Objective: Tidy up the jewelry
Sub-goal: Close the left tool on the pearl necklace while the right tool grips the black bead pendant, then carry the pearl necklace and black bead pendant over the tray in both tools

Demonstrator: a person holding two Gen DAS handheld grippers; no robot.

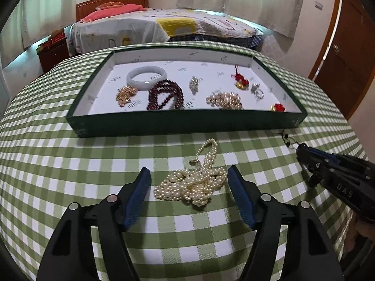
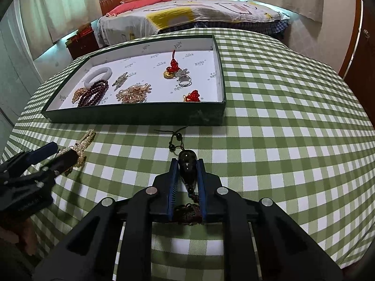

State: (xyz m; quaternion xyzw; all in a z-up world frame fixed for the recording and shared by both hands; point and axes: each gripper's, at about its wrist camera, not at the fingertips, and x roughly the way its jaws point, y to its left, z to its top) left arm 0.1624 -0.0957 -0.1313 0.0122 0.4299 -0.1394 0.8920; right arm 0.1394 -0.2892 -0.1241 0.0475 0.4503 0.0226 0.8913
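Note:
A heap of cream pearl necklace (image 1: pixel 192 185) lies on the green checked tablecloth, between the spread blue pads of my left gripper (image 1: pixel 188 175), which is open and does not touch it. My right gripper (image 2: pixel 187 164) is shut on a dark pendant (image 2: pixel 187 168) with a black beaded cord (image 2: pixel 175 138) trailing toward the tray. The same gripper (image 1: pixel 302 149) shows at the right of the left wrist view. The dark green tray (image 1: pixel 187 123) with a white floor holds a pale bangle (image 1: pixel 146 77), dark red beads (image 1: pixel 165 96), a pearl brooch (image 1: pixel 225 100), red charms and a ring.
The tray (image 2: pixel 140 117) stands across the table's far half. Behind the table is a bed (image 1: pixel 164 25) with a patterned cover; a wooden door (image 1: pixel 346 53) is at the right. The left gripper (image 2: pixel 39 164) and pearls (image 2: pixel 82 145) show at the left of the right wrist view.

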